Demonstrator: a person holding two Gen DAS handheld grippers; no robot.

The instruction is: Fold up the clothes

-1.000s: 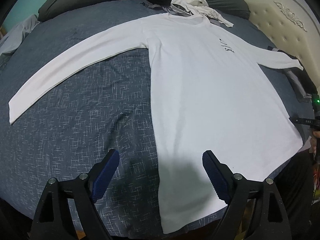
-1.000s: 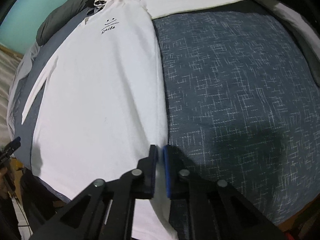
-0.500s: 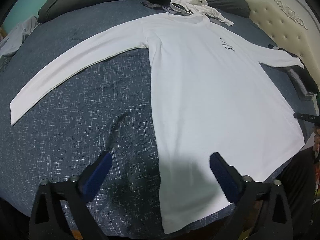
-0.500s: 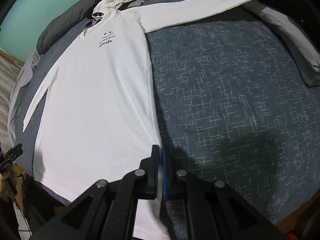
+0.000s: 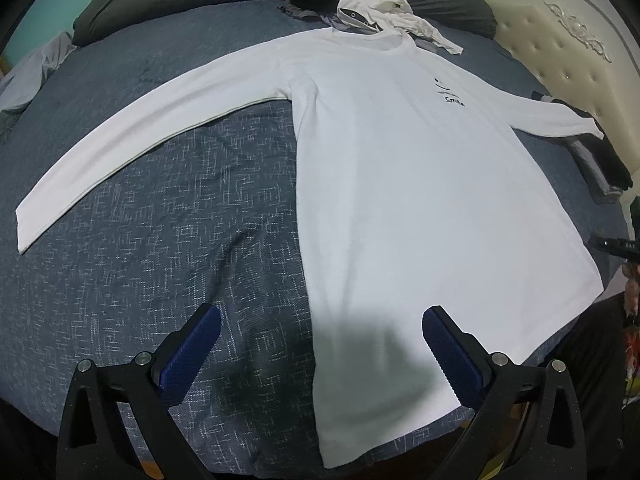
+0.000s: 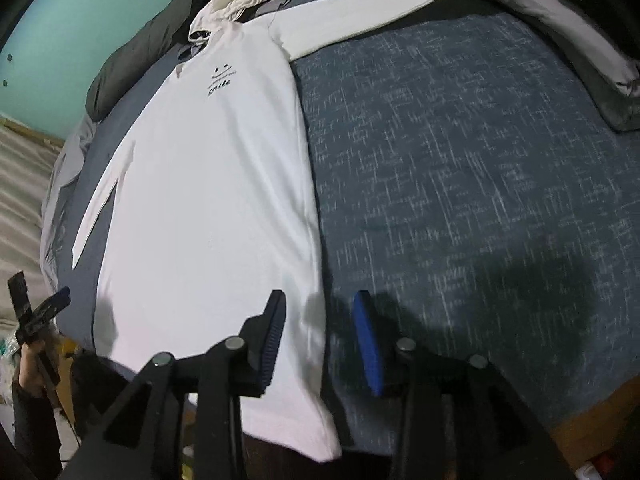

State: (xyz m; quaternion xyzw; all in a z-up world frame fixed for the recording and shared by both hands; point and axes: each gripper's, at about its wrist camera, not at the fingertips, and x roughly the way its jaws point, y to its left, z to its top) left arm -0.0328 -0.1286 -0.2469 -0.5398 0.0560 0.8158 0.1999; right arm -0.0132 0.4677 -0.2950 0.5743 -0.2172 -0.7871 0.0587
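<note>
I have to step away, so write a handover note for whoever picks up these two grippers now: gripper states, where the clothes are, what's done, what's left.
Left gripper: wide open, empty, hovering over the near left hem corner of the white long-sleeve shirt.
Right gripper: jaws have just been opening, nothing pinched; the shirt's side edge lies below the gap.
Shirt: flat, face up on the blue bedspread, both sleeves spread out.
Crumpled white garment lies beyond the collar.
Done: shirt laid out and smoothed.
Left: every fold; then probably the other garment.
</note>
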